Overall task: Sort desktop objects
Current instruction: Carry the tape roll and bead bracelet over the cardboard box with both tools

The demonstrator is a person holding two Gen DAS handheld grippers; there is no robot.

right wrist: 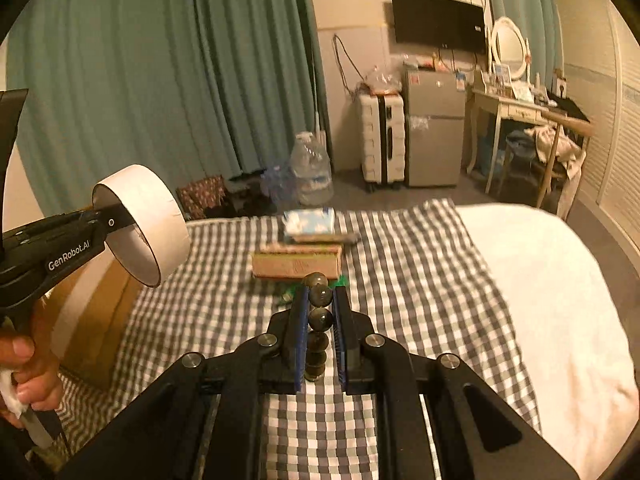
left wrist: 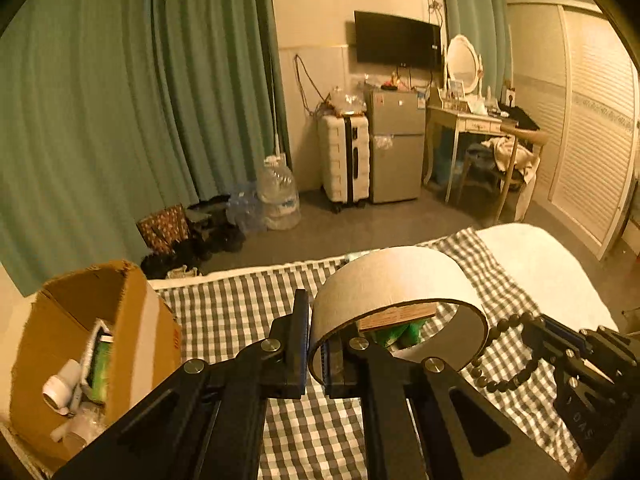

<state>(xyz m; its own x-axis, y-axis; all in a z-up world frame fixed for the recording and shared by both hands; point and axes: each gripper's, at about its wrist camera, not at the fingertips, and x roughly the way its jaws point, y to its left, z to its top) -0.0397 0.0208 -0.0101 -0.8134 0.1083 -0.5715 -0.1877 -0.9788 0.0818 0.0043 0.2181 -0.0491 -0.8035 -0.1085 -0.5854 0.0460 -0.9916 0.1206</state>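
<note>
Right gripper: the right gripper [right wrist: 320,320] is clenched on a string of dark beads [right wrist: 319,320], which stands upright between its pads above the checked cloth [right wrist: 420,280].
Left gripper: the left gripper [left wrist: 316,344] pinches the wall of a white tape roll [left wrist: 396,280], one finger inside the ring and one outside; the roll is lifted clear of the cloth, just right of the cardboard box [left wrist: 132,320].
Box, the landmark: it stands open at the cloth's left edge and already holds a white bottle [left wrist: 60,388], a green packet [left wrist: 98,368] and other small items I cannot make out.
Left on the cloth: well right of the box, a flat wooden case [right wrist: 298,264], with a blue-and-white tissue pack [right wrist: 308,220] beyond it and something green [right wrist: 296,292] on its near side, only partly seen.
Progress: roughly mid-task by my reading; some items are boxed, two are in hand and not yet dropped in, and at least three wait.
Next: the roll is nearest the box opening, so it looks likeliest to go in first.
</note>
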